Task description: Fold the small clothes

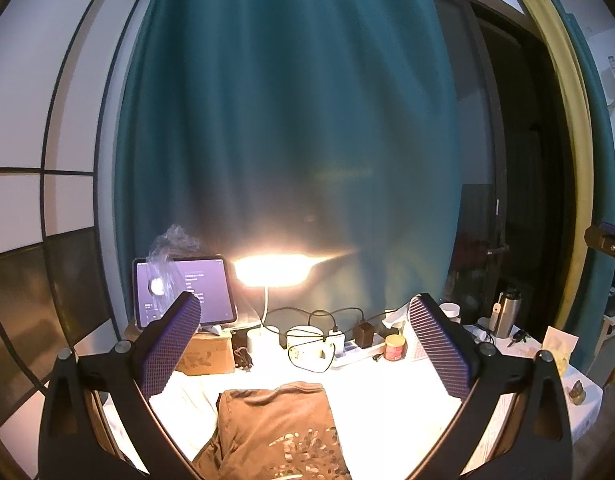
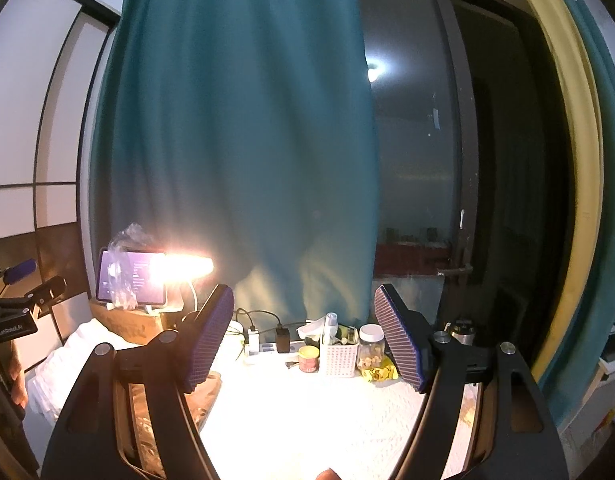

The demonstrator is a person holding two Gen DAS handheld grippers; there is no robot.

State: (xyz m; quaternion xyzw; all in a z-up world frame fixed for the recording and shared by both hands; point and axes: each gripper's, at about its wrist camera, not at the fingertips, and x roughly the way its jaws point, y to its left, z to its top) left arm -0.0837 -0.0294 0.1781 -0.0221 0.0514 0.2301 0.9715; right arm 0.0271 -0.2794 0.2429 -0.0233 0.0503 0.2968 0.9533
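A brown garment (image 1: pixel 275 432) with a pale print lies partly folded on the white table cover (image 1: pixel 387 400), low in the left wrist view. My left gripper (image 1: pixel 307 344) hovers above its far edge, open, with nothing between its purple pads. In the right wrist view my right gripper (image 2: pixel 305 340) is also open and empty over the bare white cover (image 2: pixel 307 408). Only a strip of the brown garment (image 2: pixel 205 398) shows there, behind the left finger. The left gripper (image 2: pixel 39 278) appears at that view's far left edge, with a hand (image 2: pixel 15 376) below it.
A lit lamp (image 1: pixel 271 268), a tablet (image 1: pixel 187 292) on a cardboard box (image 1: pixel 207 352), a power strip with chargers (image 1: pixel 347 350), a red tin (image 2: pixel 309 358), a white basket (image 2: pixel 339 354), a jar (image 2: pixel 370 346) and a steel flask (image 1: pixel 507 312) line the table's back. A teal curtain (image 1: pixel 287 120) hangs behind.
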